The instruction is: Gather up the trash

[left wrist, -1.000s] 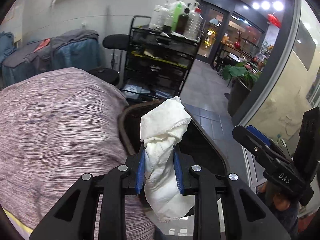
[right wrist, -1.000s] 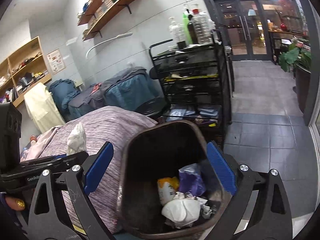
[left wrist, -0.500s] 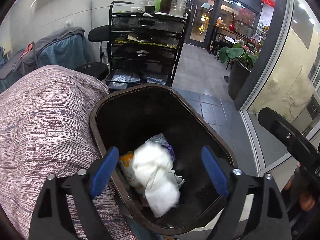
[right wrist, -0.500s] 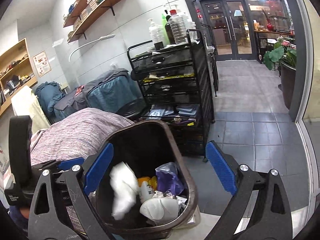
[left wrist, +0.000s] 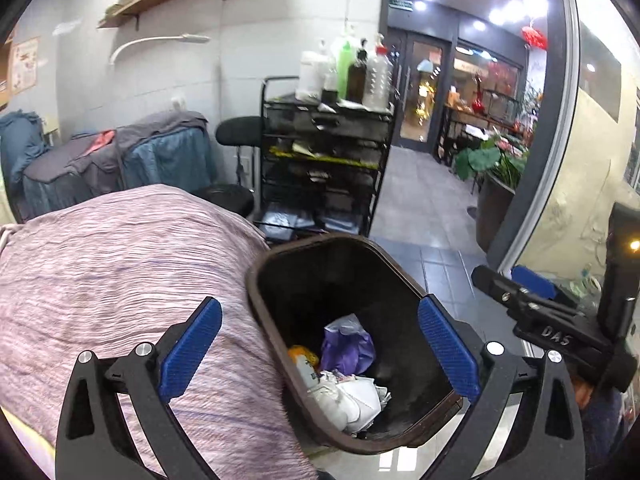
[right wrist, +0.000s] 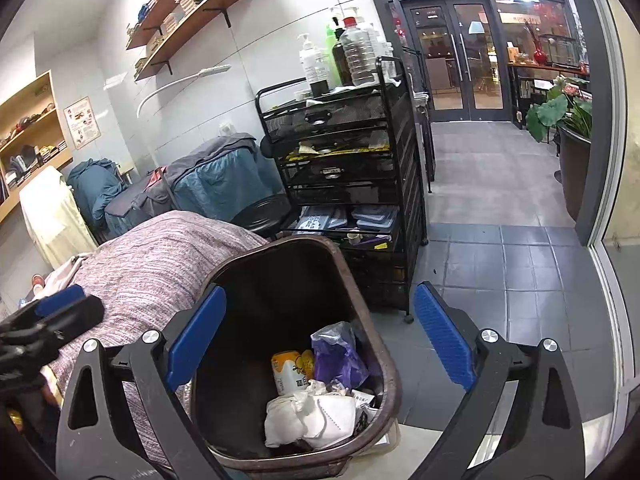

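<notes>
A dark brown trash bin (left wrist: pixel 276 320) stands beside a bed; it also shows in the right wrist view (right wrist: pixel 352 272). Inside lie a white crumpled cloth (right wrist: pixel 286 418), a white mask (right wrist: pixel 332 420), a yellow can (right wrist: pixel 286 372) and a purple bag (right wrist: pixel 338 356); the white trash (left wrist: pixel 352 400) and purple bag (left wrist: pixel 346 346) show in the left wrist view too. My left gripper (left wrist: pixel 320 352) is open and empty above the bin. My right gripper (right wrist: pixel 320 340) is open and empty above the bin; it also shows in the left wrist view (left wrist: pixel 532 300).
A bed with a pink striped cover (left wrist: pixel 112 272) lies left of the bin. A black wire cart (right wrist: pixel 348 184) with bottles on top stands behind it, with a black stool (right wrist: pixel 264 212) beside. Grey tiled floor (right wrist: pixel 500 264) runs right toward glass doors and a potted plant (right wrist: pixel 568 128).
My left gripper opened and let go of the white cloth, which fell into the bin and now lies on the other trash. The left gripper then drew back and up.
</notes>
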Demonstrator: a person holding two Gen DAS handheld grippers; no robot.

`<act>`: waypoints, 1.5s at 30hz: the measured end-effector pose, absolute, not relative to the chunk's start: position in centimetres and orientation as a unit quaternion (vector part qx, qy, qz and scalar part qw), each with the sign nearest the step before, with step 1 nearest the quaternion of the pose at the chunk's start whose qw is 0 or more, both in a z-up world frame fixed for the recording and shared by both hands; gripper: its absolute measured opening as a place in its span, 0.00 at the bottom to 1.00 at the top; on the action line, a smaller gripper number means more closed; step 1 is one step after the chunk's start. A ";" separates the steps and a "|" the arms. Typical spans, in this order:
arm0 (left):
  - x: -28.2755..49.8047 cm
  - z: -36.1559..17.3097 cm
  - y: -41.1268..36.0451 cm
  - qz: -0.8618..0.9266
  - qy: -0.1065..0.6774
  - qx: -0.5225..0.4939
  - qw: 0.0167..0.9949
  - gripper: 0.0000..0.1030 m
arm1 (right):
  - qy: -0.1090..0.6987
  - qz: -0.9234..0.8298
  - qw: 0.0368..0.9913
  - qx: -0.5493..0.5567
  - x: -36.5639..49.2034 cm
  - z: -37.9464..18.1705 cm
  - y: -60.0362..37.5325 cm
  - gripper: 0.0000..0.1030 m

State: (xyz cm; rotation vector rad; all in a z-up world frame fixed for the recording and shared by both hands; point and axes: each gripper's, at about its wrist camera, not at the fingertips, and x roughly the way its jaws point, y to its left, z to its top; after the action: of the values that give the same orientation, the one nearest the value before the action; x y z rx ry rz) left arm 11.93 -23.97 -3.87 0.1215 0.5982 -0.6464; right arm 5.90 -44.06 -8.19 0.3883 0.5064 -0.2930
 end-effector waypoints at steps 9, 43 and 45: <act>11.0 -2.3 -18.5 -0.249 0.257 0.038 0.933 0.94 | 0.251 -0.115 0.948 0.158 7.0 -7.7 -39.5 0.92; 7.0 -1.1 -1.1 -0.067 0.184 -0.023 0.980 0.94 | 0.228 0.024 0.971 0.068 7.5 -5.0 -19.2 0.94; 6.8 -1.1 -0.7 -0.064 0.181 -0.026 0.981 0.94 | 0.229 0.031 0.971 0.064 7.5 -5.0 -18.6 0.94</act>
State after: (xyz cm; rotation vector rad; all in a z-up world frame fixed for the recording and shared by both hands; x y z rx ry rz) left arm 6.83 -0.74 -1.09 -0.0523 0.3651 -0.1292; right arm 7.49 -18.57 -4.96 0.1296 0.4634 0.0619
